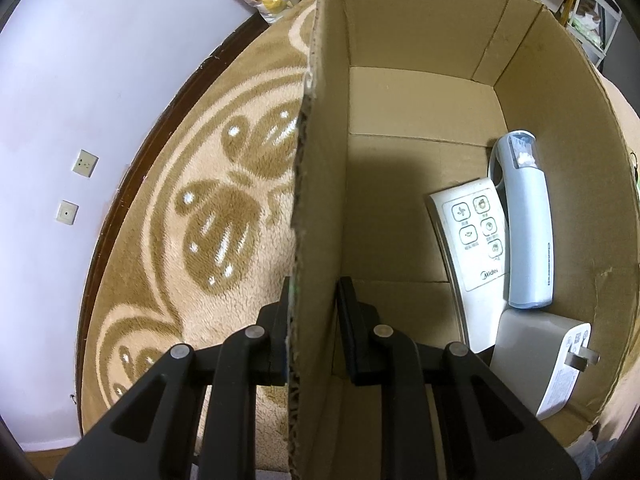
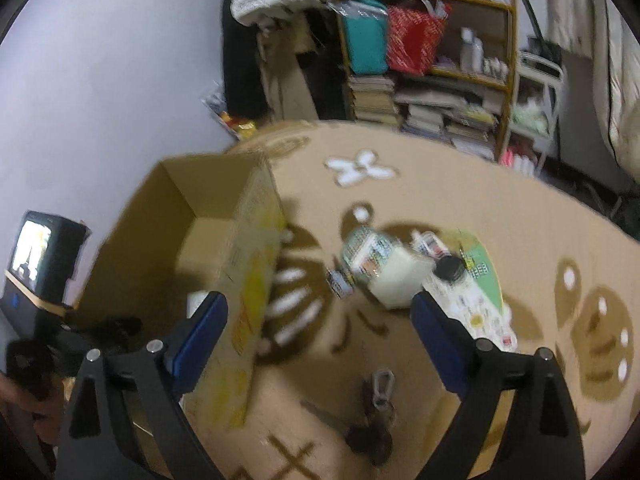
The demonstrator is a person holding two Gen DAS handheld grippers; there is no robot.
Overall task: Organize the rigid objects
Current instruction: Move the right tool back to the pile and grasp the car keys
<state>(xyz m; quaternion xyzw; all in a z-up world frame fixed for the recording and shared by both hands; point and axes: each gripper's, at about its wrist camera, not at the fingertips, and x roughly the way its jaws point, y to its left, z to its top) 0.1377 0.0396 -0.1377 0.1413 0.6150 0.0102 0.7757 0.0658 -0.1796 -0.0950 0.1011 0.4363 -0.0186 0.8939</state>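
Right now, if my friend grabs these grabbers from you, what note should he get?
Left gripper: shut on the box wall, one finger inside, one outside.
Right gripper: open, empty, above the rug beside the box.
Done: remote, blue thermometer and charger lie in the box.
Left: keys, a white bottle and printed packs sit on the rug. The view is blurred, so check them. Probably keys next, nearest the right fingers.
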